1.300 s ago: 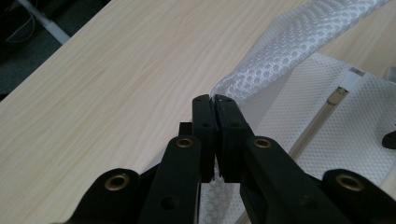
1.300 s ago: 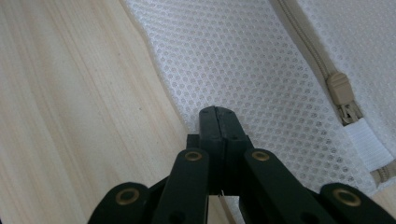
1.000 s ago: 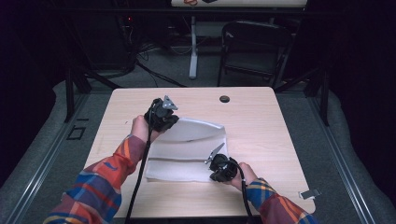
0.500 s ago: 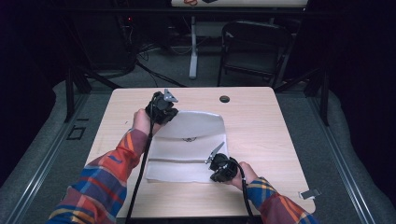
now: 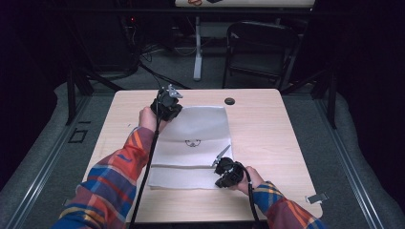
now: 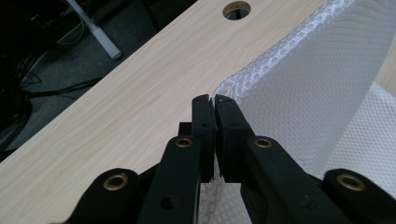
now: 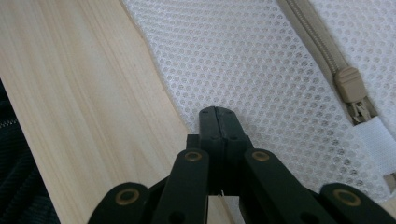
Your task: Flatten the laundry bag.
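White honeycomb-mesh zippered laundry bag (image 5: 191,143) lies mid-desk on the light wooden desk (image 5: 277,138). Left gripper (image 6: 214,103), jaws clamped on the bag's far-left corner, lifts it slightly. Right gripper (image 7: 219,114), jaws closed tight, pins the bag's near-right edge beside the beige zipper pull (image 7: 350,84).

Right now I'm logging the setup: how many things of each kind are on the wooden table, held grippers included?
White mesh zip bag: 1
Black two-jaw grippers, left gripper and right gripper, both clamped on the bag: 2
Total: 3
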Tool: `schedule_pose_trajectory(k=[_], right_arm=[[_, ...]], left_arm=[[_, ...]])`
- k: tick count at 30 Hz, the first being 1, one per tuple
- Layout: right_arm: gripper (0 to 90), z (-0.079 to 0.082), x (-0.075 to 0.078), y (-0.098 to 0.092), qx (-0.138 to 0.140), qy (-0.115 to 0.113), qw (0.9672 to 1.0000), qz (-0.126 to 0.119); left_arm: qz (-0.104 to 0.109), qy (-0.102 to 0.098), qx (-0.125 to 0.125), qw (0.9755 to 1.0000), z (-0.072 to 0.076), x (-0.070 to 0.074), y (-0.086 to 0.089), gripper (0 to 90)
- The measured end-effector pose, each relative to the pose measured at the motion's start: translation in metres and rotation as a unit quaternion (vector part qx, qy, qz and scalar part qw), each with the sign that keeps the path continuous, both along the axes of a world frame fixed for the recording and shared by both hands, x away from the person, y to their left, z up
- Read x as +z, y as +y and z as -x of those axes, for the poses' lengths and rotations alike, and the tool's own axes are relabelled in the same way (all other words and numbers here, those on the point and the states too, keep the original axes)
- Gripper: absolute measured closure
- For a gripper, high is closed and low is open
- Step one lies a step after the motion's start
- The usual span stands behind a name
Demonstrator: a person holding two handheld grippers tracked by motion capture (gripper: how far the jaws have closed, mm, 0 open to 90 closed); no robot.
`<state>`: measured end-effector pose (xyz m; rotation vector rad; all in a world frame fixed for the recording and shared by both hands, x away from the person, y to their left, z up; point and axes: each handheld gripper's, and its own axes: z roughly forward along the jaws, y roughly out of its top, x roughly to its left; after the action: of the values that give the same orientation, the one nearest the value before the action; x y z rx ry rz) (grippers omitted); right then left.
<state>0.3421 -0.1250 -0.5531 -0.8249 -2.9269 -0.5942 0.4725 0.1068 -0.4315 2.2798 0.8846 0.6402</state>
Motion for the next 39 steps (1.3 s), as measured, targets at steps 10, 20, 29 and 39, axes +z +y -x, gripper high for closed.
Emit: schedule_pose_trajectory(k=[10,20,29,39], right_arm=[[90.0,0.003,0.001,0.002,0.003,-0.006,0.9999,0.008],[90.0,0.003,0.001,0.001,0.001,-0.005,1.0000,0.008],[90.0,0.002,0.001,0.001,0.001,-0.001,1.0000,0.002],[90.0,0.002,0.001,0.000,0.005,-0.002,1.0000,0.002]], left_arm=[[0.008,-0.008,0.019,0.9998,-0.015,-0.007,-0.007,86.2],[0.000,-0.020,0.050,0.9985,-0.034,-0.024,-0.015,85.5],[-0.024,-0.034,0.074,0.9964,-0.049,-0.030,-0.029,83.7],[-0.008,-0.040,0.093,0.9949,-0.057,-0.027,-0.031,43.3]])
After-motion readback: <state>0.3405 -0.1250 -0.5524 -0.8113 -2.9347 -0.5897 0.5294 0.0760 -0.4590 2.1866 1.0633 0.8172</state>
